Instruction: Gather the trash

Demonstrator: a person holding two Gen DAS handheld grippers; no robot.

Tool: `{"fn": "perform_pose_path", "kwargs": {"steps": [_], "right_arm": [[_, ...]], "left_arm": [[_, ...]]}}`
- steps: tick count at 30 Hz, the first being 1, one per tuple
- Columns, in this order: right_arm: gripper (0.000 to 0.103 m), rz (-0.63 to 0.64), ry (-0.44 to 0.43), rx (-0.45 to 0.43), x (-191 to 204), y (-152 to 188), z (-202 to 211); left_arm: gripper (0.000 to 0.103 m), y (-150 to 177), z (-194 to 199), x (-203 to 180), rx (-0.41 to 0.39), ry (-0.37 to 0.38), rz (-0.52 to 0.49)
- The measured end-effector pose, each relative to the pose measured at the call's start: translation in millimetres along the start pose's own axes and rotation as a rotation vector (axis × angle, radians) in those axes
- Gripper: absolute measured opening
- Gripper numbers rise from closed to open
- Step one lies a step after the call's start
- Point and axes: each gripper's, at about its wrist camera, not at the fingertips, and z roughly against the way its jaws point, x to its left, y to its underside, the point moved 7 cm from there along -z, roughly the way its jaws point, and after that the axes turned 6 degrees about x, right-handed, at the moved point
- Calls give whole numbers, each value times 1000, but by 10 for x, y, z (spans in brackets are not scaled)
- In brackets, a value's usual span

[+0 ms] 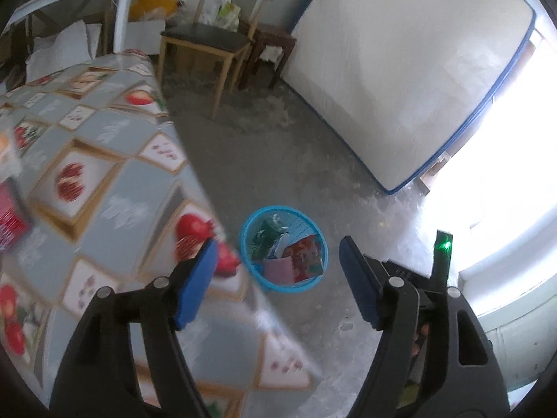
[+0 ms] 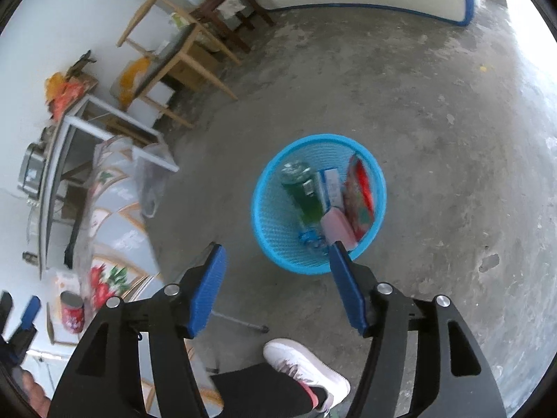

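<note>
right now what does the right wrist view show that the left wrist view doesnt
Only the right wrist view: the person's white shoe on the floor, a red can on the table edge, the left claw at the far left, and a green bottle lying clearly in the basket.

Only the left wrist view: the fruit-patterned tablecloth seen broadly, a red box on it, and the bright window side.

Both: the blue basket with trash inside, the wooden chair, the leaning mattress, and open, empty claws.
</note>
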Motion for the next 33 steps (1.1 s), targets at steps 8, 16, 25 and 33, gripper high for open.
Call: {"fn": "perform_pose_path", "kwargs": {"steps": [8,16,25,33], "right_arm": [[63,313,-124,25,1448,144,125],[66,678,-300,226,3437,907,-460],[61,722,-270,342,4744,1227,-1401],[38,781,-201,399,4807,1442,-1731]], "left_arm": [[72,687,782,906,-142,-132,83],[72,1339,1423,1995,-246,-253,357],[70,1576,1792,2362,-341,-270,433],[65,1710,1894,2410,-378,-213,451]]}}
